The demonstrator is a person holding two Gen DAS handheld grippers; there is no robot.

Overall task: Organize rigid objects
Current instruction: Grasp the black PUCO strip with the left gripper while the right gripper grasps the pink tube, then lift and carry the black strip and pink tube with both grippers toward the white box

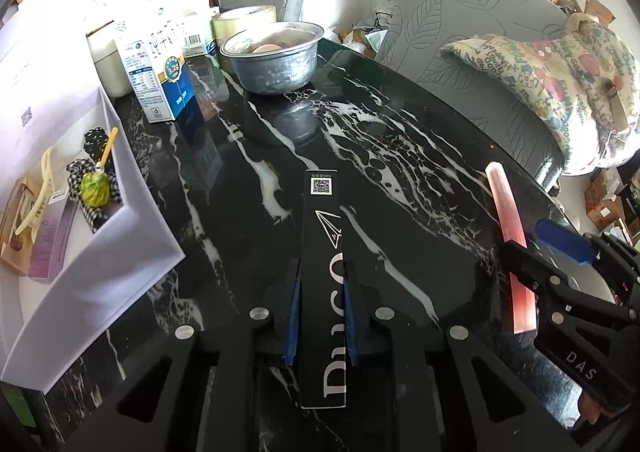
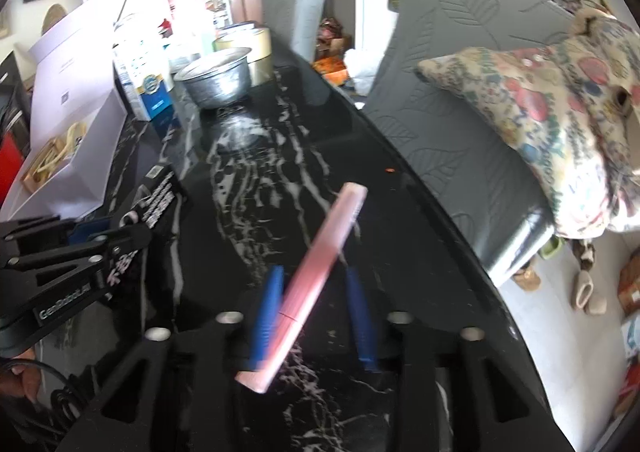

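A long black box with white lettering [image 1: 323, 292] points away from me over the black marble table [image 1: 400, 156], and my left gripper [image 1: 322, 268] is shut on it, blue pads pressing both long sides. That gripper also shows at the left in the right wrist view [image 2: 80, 248], with the black box [image 2: 158, 192] in it. A slim pink box [image 2: 316, 272] lies askew between the blue pads of my right gripper [image 2: 314, 272], touching both. In the left wrist view the pink box [image 1: 506, 212] sticks out of the right gripper [image 1: 532, 244].
An open white box [image 1: 132, 180] at the left holds a hair clip, a checked bow and small items. At the back stand a milk carton [image 1: 160, 80], a metal bowl [image 1: 276, 60] and a tape roll [image 1: 244, 18]. Grey chairs and a patterned cushion [image 1: 560, 84] line the right edge.
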